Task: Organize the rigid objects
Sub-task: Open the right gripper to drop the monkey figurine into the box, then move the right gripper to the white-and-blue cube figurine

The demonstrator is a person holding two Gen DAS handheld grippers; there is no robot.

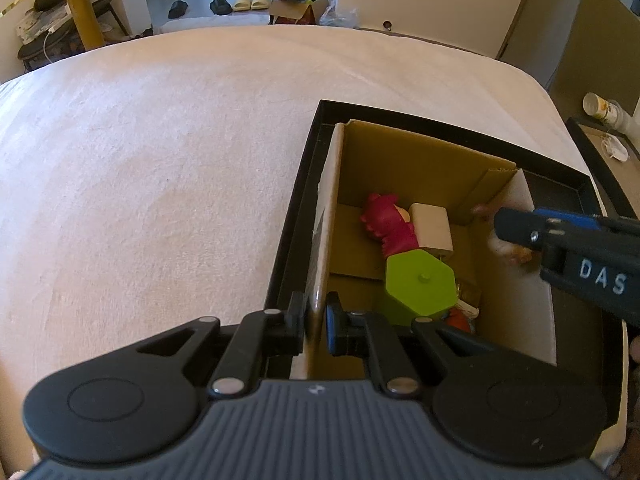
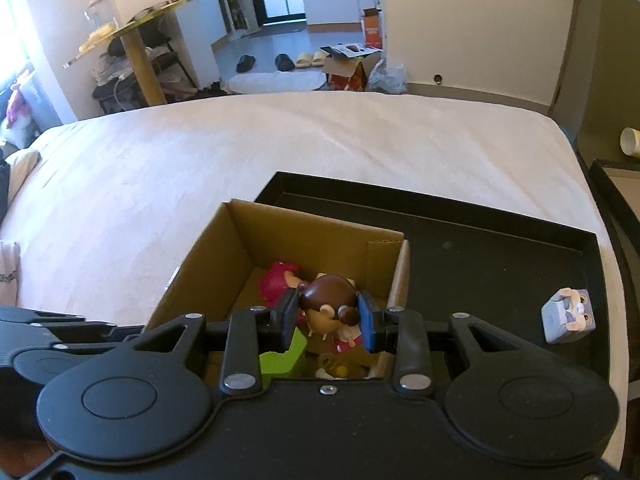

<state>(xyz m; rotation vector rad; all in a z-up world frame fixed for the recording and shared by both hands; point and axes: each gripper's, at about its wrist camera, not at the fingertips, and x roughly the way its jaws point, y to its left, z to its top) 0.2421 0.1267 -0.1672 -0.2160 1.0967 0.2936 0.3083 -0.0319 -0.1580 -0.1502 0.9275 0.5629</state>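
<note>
A cardboard box (image 1: 404,160) stands in a black tray (image 1: 560,172) on the bed. My left gripper (image 1: 316,320) is shut on the box's left wall. Inside lie a red figure (image 1: 386,222), a white block (image 1: 432,226) and a green hexagonal piece (image 1: 420,284). My right gripper (image 2: 328,316) is shut on a brown-haired doll figure (image 2: 330,300), held over the box (image 2: 240,248); it shows at the right of the left wrist view (image 1: 516,228). A grey-blue bunny cube (image 2: 570,316) sits in the tray (image 2: 500,240) to the right.
The white bedspread (image 1: 160,160) spreads left of and beyond the tray. A second black tray (image 1: 600,148) and a paper cup (image 1: 600,106) sit off the bed's right side. Floor clutter and a yellow table (image 2: 132,40) lie beyond.
</note>
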